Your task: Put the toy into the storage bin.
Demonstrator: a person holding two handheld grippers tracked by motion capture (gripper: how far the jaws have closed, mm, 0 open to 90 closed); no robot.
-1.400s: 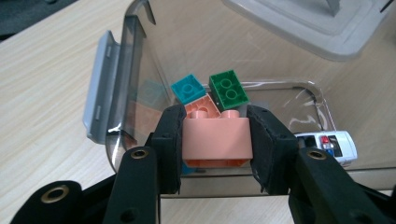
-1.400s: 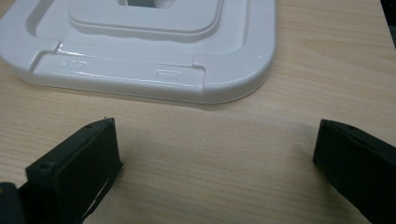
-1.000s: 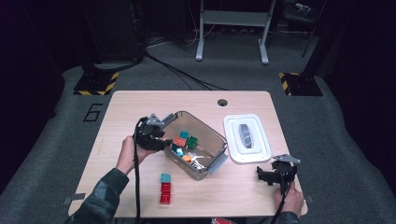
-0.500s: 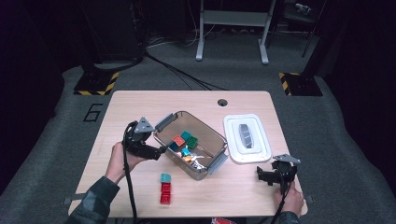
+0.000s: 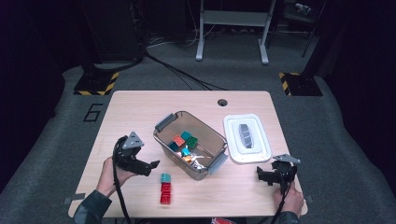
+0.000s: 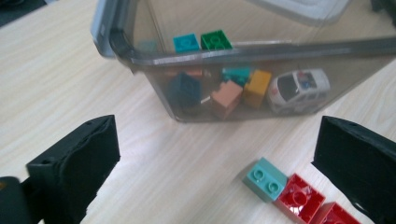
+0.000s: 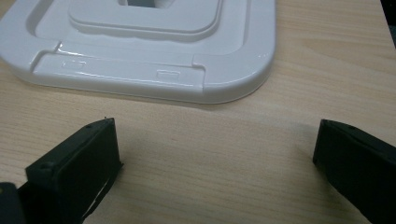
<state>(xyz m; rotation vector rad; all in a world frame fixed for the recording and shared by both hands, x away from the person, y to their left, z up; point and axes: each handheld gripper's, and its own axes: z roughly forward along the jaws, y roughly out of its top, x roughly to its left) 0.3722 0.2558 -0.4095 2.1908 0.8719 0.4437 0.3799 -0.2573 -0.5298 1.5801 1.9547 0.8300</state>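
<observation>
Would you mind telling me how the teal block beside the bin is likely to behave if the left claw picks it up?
The teal block looks like hard plastic, so probably stiff and light. Its flat sides should grip well; it won't roll. It touches a red block, which may shift.

We see bare table (image 5: 135, 112) open along the left edge and far side. Across the middle the clear bin (image 5: 190, 150) blocks the way, with the white lid (image 5: 246, 138) just right of it — only a narrow lane between them. Near the front, a row of bricks (image 5: 165, 188) sits before the bin; wood to their right lies free.
</observation>
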